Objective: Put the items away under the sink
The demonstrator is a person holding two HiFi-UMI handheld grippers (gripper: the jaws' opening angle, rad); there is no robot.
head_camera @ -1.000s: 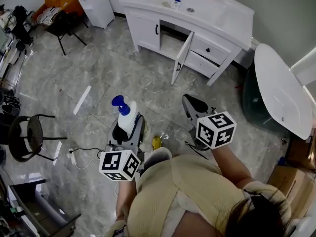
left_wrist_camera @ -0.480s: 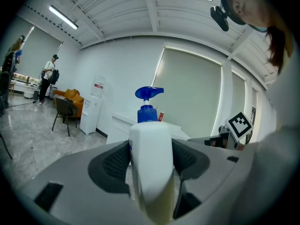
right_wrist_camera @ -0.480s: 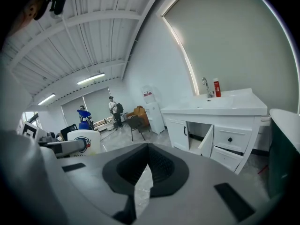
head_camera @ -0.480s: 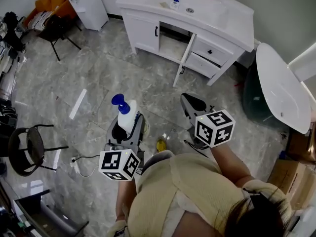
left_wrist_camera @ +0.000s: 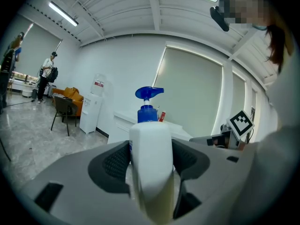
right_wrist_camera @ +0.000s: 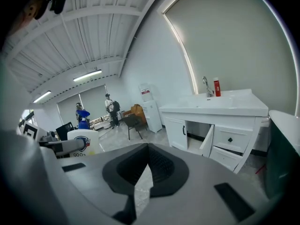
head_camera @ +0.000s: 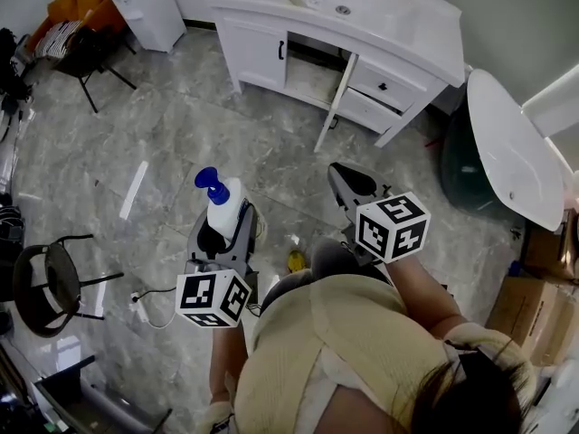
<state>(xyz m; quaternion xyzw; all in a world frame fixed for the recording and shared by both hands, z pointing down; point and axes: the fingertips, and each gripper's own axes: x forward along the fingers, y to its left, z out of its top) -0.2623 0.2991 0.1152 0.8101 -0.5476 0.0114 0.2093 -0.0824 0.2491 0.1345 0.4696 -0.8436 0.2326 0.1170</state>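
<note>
- Left gripper (left_wrist_camera: 151,159): jaws clamped on one white pump bottle (head_camera: 223,210), blue pump head up; bottle held above the floor, well apart from the sink cabinet
- Right gripper (right_wrist_camera: 147,168): jaws closed together; nothing held
- One sink cabinet (head_camera: 258,54); one door (head_camera: 333,103) open; two drawers

White, blue and grey
The bottle (head_camera: 225,217) was white with a blue pump (head_camera: 208,182); the vanity (head_camera: 407,25) was white and the floor (head_camera: 181,134) grey-veined marble. The left gripper (left_wrist_camera: 150,161) and right gripper (right_wrist_camera: 146,165) were grey, their cubes (head_camera: 391,227) patterned in black-and-white squares. The person's top (head_camera: 362,351) was beige.
</note>
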